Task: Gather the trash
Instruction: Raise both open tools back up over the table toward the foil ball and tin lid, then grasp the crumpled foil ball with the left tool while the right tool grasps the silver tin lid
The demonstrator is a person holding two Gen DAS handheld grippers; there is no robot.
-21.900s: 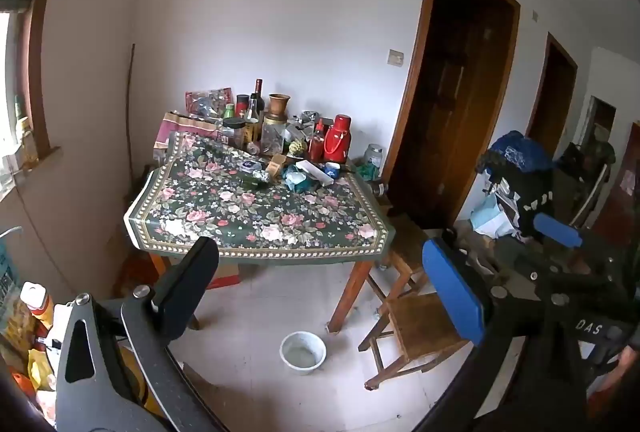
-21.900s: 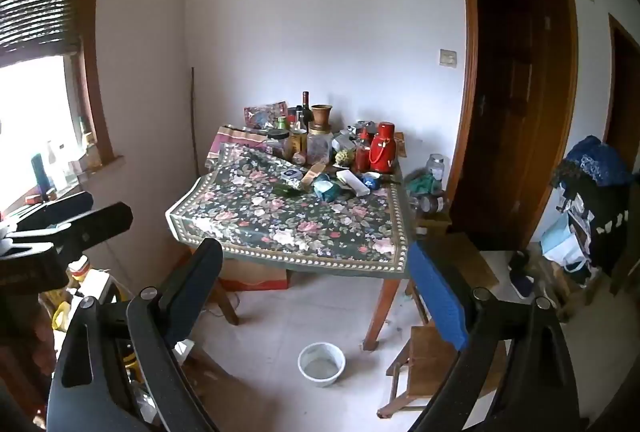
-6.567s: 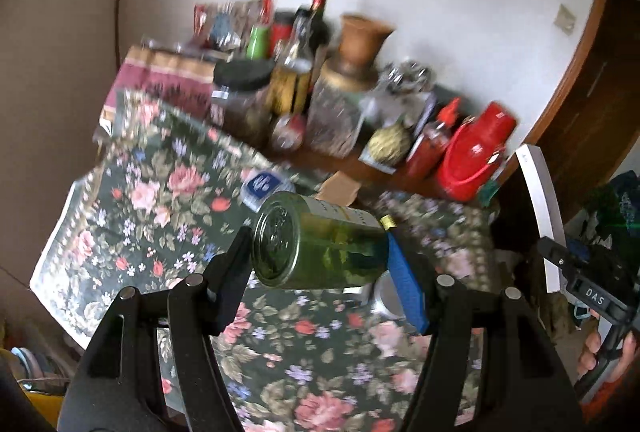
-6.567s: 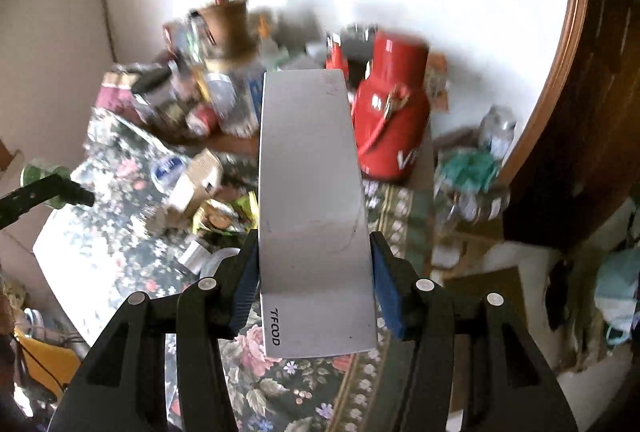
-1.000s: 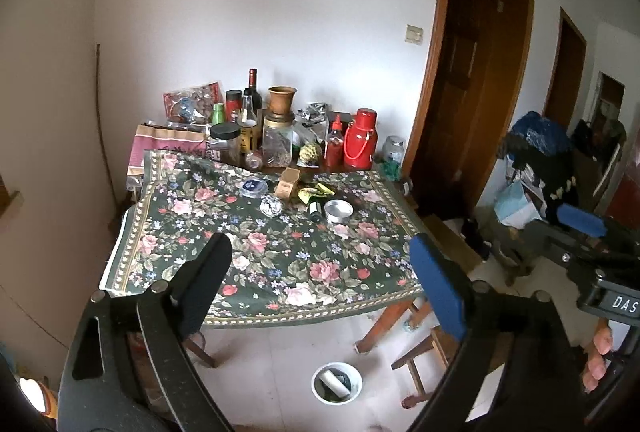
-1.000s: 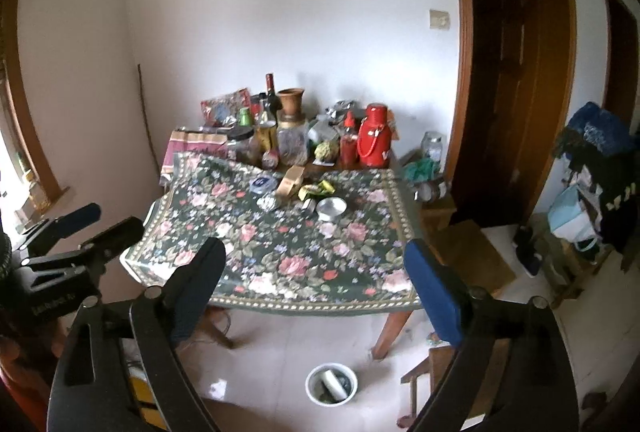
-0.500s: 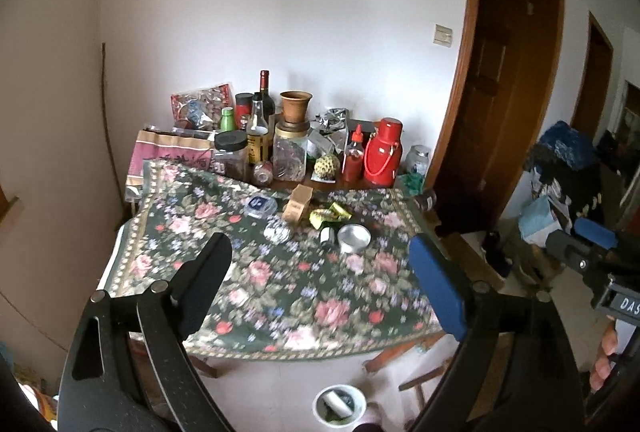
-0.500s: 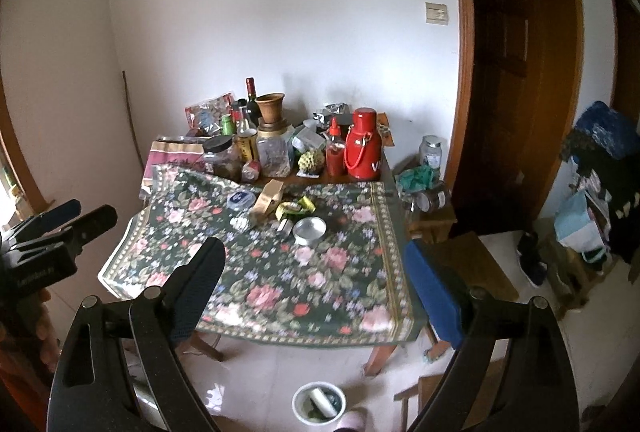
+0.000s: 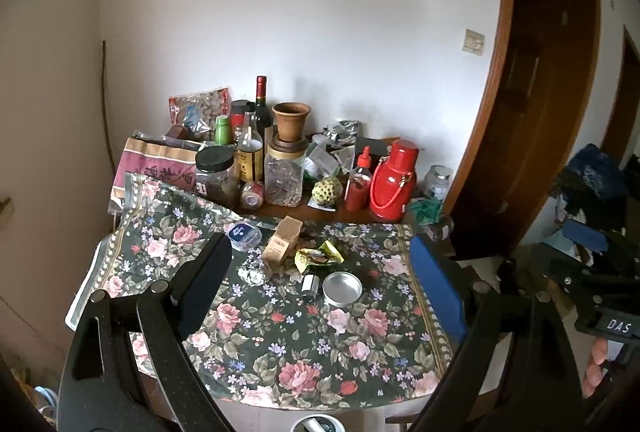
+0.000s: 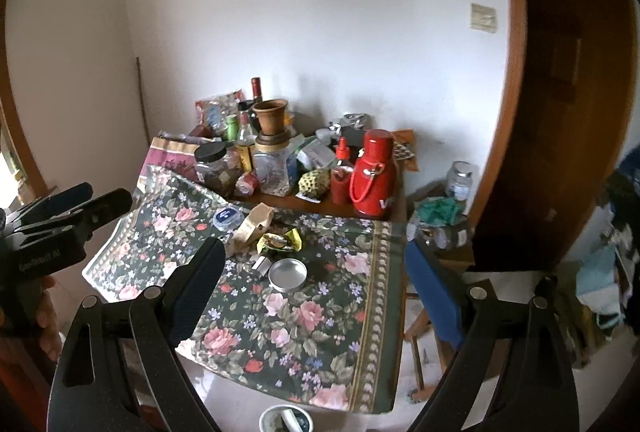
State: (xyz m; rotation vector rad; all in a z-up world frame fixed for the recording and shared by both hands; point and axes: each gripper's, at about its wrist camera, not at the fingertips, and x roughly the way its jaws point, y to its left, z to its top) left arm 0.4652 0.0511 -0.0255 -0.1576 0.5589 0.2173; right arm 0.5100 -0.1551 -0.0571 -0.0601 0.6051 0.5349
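On the floral tablecloth (image 9: 304,348) lie a yellow-green wrapper (image 9: 319,256), a small brown carton (image 9: 283,244), a crumpled foil ball (image 9: 252,272), a small silver can (image 9: 309,286), a round metal lid (image 9: 342,288) and a blue-lidded tub (image 9: 241,234). The right wrist view shows the wrapper (image 10: 280,242), the carton (image 10: 252,227) and the lid (image 10: 287,274) too. My left gripper (image 9: 320,284) is open and empty, in front of the table. My right gripper (image 10: 316,276) is open and empty too. A white bin (image 10: 286,419) with trash stands on the floor under the table's front edge.
Bottles, jars, a clay pot (image 9: 291,121) and a red thermos (image 9: 392,179) crowd the back of the table against the wall. A dark wooden door (image 9: 532,103) is at the right. A wooden stool (image 10: 420,336) stands right of the table.
Both grippers have moved closer to the table and a little higher over the last second. The table items look larger. Both stay open and empty.
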